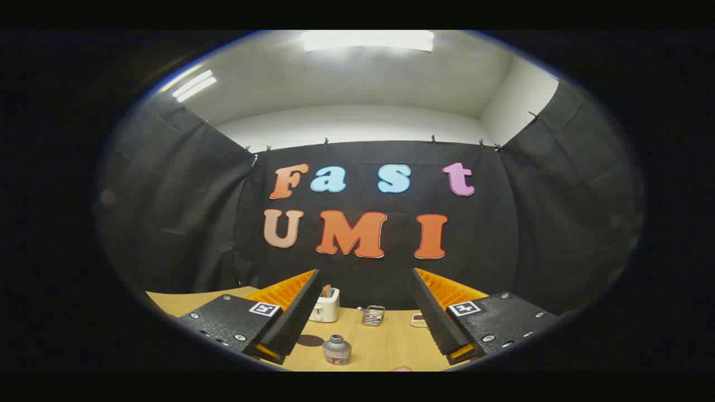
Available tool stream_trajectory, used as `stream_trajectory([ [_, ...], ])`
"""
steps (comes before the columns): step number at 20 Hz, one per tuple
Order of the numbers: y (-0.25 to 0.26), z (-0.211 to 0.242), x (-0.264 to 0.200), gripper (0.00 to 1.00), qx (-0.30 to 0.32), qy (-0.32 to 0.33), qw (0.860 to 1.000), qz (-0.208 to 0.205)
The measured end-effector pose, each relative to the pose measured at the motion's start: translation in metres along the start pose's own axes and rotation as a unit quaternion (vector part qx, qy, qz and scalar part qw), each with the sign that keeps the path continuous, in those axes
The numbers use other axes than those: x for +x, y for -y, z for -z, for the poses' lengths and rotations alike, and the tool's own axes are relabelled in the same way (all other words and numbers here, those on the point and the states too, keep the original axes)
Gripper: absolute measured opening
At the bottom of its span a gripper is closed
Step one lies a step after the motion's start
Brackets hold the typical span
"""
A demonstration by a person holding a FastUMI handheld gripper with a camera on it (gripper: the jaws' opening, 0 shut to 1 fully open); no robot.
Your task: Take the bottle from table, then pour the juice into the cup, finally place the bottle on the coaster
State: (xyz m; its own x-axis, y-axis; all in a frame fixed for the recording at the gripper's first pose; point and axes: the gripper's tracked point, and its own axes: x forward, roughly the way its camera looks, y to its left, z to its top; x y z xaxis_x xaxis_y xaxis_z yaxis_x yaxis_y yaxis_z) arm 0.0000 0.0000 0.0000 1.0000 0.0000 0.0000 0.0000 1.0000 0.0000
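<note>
Gripper view of the booth table. The gripper point(366, 279) is held above the near part of the wooden table point(385, 346), its two fingers point(299, 312) spread wide apart with nothing between them; neither finger touches any object. Each finger body carries a small square black-and-white marker on its upper face.

Nearest, in the gap between the fingers and closer to the left one, stands the bottle point(337, 350), a short grey container with a narrow dark neck and a reddish band near its base; it is upright on the table and apart from both fingers. Just beside it, towards the left finger, lies the coaster point(310, 340), a flat dark round disc partly covered by that finger.

Farther along the table, beyond the fingertips, three items stand in a loose row. A white toaster point(325, 307) with something brown in its slot stands just beside the left fingertip. The cup point(372, 315), clear glass with a handle, sits near the middle of the gap. A small pale object point(418, 320), too small to identify, sits against the inner edge of the right finger.

Behind the table hangs black cloth point(179, 212); above it, a white wall and lit ceiling panels point(368, 41).
</note>
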Motion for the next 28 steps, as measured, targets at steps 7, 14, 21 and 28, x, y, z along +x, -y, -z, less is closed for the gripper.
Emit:
stream_trajectory([
  [7, -0.007, -0.001, 0.005, 0.94, -0.006, 0.003, 1.0, -0.01],
  [14, -0.014, -0.004, 0.012, 0.94, -0.017, 0.001, 1.0, -0.014],
  [21, -0.009, -0.005, 0.016, 0.95, -0.013, 0.006, 1.0, -0.016],
  [28, -0.022, 0.045, 0.014, 0.97, -0.001, -0.027, 0.999, -0.024],
])
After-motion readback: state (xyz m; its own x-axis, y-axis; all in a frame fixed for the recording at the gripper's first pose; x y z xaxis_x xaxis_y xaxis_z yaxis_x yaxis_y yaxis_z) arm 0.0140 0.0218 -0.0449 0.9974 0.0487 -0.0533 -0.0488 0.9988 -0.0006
